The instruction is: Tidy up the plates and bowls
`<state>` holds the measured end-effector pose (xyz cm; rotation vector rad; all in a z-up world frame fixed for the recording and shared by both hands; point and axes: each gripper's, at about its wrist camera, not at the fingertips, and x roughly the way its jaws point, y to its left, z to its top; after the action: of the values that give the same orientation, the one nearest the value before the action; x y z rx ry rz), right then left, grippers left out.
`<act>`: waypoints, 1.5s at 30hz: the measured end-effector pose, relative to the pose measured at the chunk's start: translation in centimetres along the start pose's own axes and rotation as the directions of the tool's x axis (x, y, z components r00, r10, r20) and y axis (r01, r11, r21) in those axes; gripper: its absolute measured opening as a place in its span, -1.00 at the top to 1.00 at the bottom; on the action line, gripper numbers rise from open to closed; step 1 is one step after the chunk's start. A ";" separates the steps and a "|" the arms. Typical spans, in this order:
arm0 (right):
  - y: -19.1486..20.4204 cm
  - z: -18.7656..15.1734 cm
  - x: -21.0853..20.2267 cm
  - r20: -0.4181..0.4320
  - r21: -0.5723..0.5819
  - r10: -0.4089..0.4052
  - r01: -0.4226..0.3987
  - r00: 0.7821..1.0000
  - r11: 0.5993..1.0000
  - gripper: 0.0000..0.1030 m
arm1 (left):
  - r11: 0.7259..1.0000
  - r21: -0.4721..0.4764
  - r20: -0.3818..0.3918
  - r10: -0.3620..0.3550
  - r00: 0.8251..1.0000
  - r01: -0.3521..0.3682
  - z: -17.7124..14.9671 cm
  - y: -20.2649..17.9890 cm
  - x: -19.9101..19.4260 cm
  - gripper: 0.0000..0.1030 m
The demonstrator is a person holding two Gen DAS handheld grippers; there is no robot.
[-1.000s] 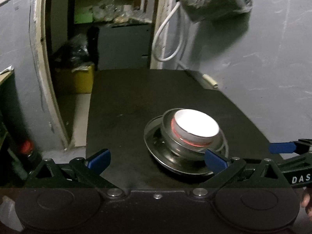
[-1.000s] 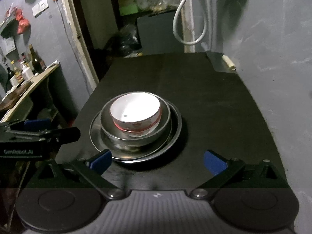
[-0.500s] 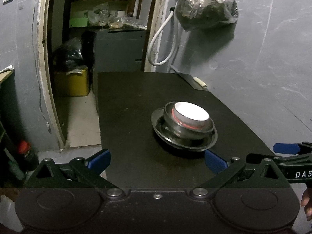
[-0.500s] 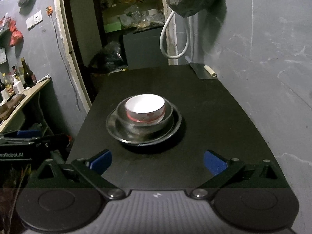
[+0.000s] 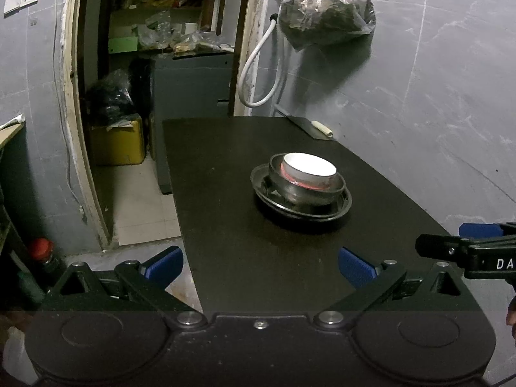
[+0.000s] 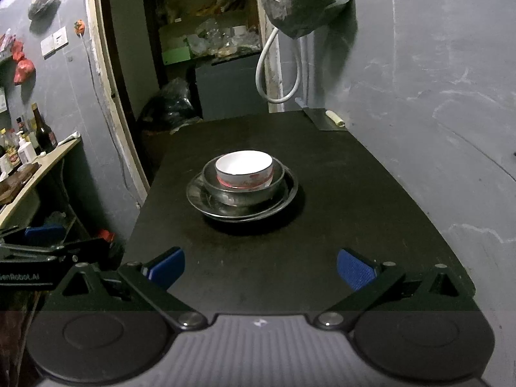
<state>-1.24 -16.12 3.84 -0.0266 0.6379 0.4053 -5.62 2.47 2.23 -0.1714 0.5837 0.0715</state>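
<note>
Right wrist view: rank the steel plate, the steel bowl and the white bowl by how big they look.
1. steel plate, widest, at the bottom of the stack.
2. steel bowl, nested on it.
3. white bowl, smallest, inside the steel bowl.

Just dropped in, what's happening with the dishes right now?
The dishes are stacked on the black table: a white bowl sits inside a metal bowl, which sits on a metal plate. Nothing is being held. The left gripper and the right gripper are both open, short of the stack and apart from it.
</note>
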 end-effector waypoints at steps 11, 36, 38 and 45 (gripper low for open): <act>-0.6 -1.9 -1.6 0.042 0.044 -0.031 0.029 0.999 0.999 -1.00 | 1.000 -0.019 -0.007 -0.002 1.000 0.002 -2.3 0.3 -1.3 -0.98; -1.1 -4.0 -1.3 0.047 0.007 -0.013 0.013 0.999 1.000 -1.00 | 0.998 -0.046 -0.041 -0.035 0.999 0.033 -3.7 0.4 -0.8 -0.98; -1.0 -4.0 -1.1 0.041 0.009 -0.013 0.012 0.999 1.000 -1.00 | 0.999 -0.041 -0.047 -0.038 0.998 0.036 -3.6 0.5 -0.6 -0.98; -0.8 -3.6 -0.6 0.032 0.011 -0.020 0.020 0.999 1.000 -1.00 | 0.999 -0.030 -0.053 -0.044 0.998 0.042 -3.4 0.6 0.0 -0.98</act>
<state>-3.42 -17.65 1.24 -0.0160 0.6082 0.3822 -7.52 2.42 -0.62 -0.2148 0.6326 0.0337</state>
